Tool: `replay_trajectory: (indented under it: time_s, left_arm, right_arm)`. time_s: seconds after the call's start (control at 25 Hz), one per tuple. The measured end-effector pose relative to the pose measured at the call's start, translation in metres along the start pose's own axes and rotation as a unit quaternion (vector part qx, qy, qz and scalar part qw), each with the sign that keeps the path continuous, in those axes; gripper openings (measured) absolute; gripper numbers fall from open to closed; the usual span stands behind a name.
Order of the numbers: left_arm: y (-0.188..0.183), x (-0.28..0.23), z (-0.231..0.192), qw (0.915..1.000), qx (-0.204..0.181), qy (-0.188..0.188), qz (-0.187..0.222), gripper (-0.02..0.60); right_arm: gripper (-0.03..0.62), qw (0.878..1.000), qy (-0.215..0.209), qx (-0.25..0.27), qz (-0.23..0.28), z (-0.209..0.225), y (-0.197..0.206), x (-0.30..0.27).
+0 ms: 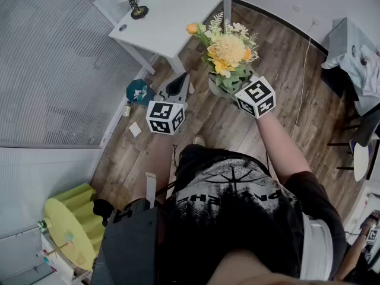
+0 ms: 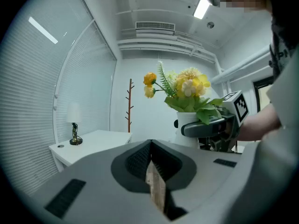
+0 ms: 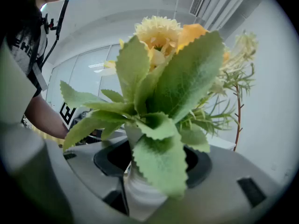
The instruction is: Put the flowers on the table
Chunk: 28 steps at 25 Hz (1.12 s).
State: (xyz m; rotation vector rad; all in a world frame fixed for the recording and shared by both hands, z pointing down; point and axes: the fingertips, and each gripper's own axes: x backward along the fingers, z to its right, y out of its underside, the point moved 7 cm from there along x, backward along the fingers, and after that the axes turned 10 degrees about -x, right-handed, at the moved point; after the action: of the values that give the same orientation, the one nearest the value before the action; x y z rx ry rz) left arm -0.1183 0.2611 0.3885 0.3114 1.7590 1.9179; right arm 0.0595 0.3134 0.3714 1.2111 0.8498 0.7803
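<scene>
Flowers held in a vase, seen from above and along each gripper. The vase (image 2: 188, 125) is a white, round-bodied pot whose wall appears faintly ribbed in the right gripper view. It holds the flowers (image 1: 228, 50): a dense bouquet with a large pale-yellow pompom bloom, smaller orange and cream blooms, and feathery fern sprigs. Broad green leaves (image 3: 161, 125) with saw-toothed edges and a soft, felted surface spill over the rim and hide the mouth. The right gripper (image 1: 234, 91) has its jaws spread wide and clamped on the vase body, one smooth grey jaw on each side, and carries it roughly level. The left gripper (image 1: 177, 88) is just beside it and holds nothing. Its grey jaws are brought together into a point, with only a thin slit between the dark ribbed pads (image 2: 140, 160). Vase and flowers are in the air above the wood-plank floor (image 1: 279, 64), near the corner of the table (image 1: 178, 8) and not on it. The table is a white rectangular top on slim white legs. It bears a small lamp (image 1: 138, 8) with a dark base and pale shade near one edge. Ribbed blinds (image 1: 53, 58) line the wall beside it, and a thin brown coat stand (image 2: 130, 106) is in the far corner.
</scene>
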Motion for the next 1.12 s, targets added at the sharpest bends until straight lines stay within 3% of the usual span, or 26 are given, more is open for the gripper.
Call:
replay_trajectory:
  time_s: [0.36,0.68,1.12]
  left_arm:
    - [-0.007,0.012,0.014,1.0,-0.004,-0.005,0.005,0.012]
    - [-0.012,0.021,0.023,0.9999,-0.008,-0.011,0.007,0.012]
    - [0.009,0.018,0.011,0.9996,0.01,-0.026,0.0,0.012]
  right_arm:
    - [0.247,1.0,-0.001,0.014,0.006,-0.016,-0.008,0.012]
    - [0.249,1.0,-0.012,-0.004,0.023,-0.024,-0.01,0.024]
    - [0.248,1.0,-0.015,-0.014,0.02,-0.018,0.003,0.013]
